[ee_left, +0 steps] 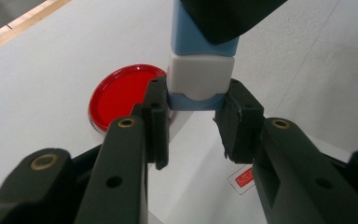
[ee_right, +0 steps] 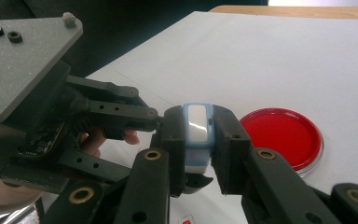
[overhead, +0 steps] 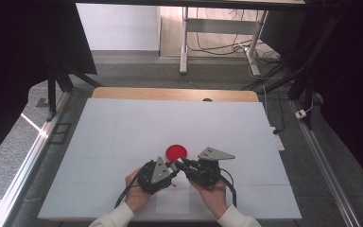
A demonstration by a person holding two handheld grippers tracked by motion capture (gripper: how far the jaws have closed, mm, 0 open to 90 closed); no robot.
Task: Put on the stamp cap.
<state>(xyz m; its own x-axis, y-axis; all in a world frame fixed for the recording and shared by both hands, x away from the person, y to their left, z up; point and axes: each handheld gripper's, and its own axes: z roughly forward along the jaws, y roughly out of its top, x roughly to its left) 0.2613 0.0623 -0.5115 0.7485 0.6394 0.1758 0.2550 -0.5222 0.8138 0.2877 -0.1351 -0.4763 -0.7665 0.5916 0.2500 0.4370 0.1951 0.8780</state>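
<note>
A white sheet covered the surface (overhead: 123, 142), with a strip of bare wood left showing along the far edge. Beyond that edge, grey carpet, the white legs of another table and loose cables could be seen, and dark curtains closed off both sides of the room.

A small blue-and-white plastic block (ee_left: 200, 74) was held above the surface near the middle of its near edge, pinched from two sides. The left gripper (ee_left: 193, 100) was pressed onto the block's lower, blue end, and the right gripper (ee_right: 196, 128) was clamped across its other end, where a white face showed between the pads. A flat round red lid (overhead: 176, 152) lay on the sheet just beyond the grippers, towards the centre.

In the high view the block was hidden by the two grippers and their grey plates. In the left gripper view its upper part was covered by the dark body of the right gripper. A small red-and-white label (ee_left: 244, 178) on the sheet could be made out, but its print could not be read.

Wide open sheet was left towards the far, left and right edges; the hands were close to the near edge.
</note>
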